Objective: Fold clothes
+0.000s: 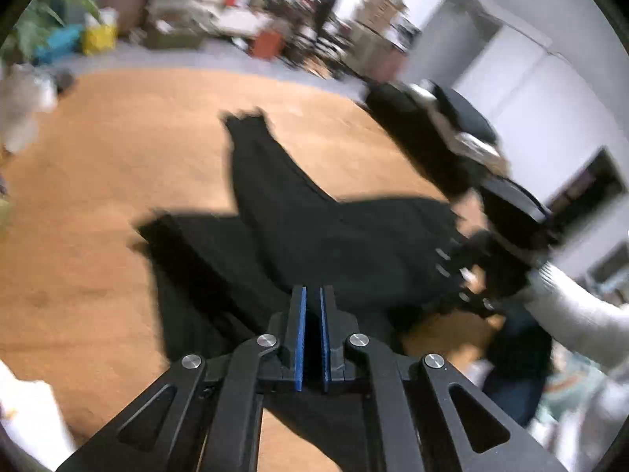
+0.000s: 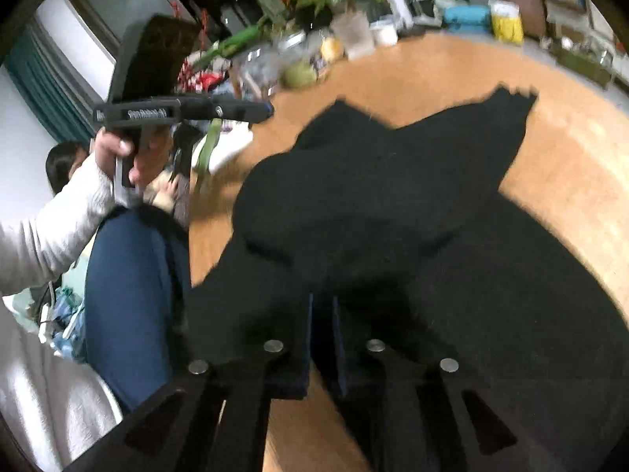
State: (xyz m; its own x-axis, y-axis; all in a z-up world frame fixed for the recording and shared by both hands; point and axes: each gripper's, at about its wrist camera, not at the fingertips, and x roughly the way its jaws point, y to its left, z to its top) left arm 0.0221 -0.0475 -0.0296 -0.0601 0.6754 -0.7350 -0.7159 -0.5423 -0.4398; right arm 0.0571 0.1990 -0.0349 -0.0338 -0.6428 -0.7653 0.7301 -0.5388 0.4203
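Note:
A black garment [image 1: 314, 228] lies spread on the round wooden table [image 1: 98, 204], one sleeve reaching to the far side. My left gripper [image 1: 312, 314] hovers over its near part, blue pads almost together, and I see no cloth pinched between them. In the right wrist view the left gripper [image 2: 267, 108] sits up at the left, clear of the black garment [image 2: 393, 196]. My right gripper [image 2: 322, 314] is down in the bunched cloth, its jaws narrow with black fabric between the dark fingers. From the left wrist it shows blurred as the right gripper [image 1: 452, 267] at the garment's right edge.
A person in a white sleeve [image 2: 51, 228] and blue trousers [image 2: 133, 295] sits at the table's near edge. Jars, fruit and plants [image 2: 314, 59] crowd the far rim of the wooden table [image 2: 570, 157]. Boxes and bags [image 1: 98, 37] stand on the floor beyond it.

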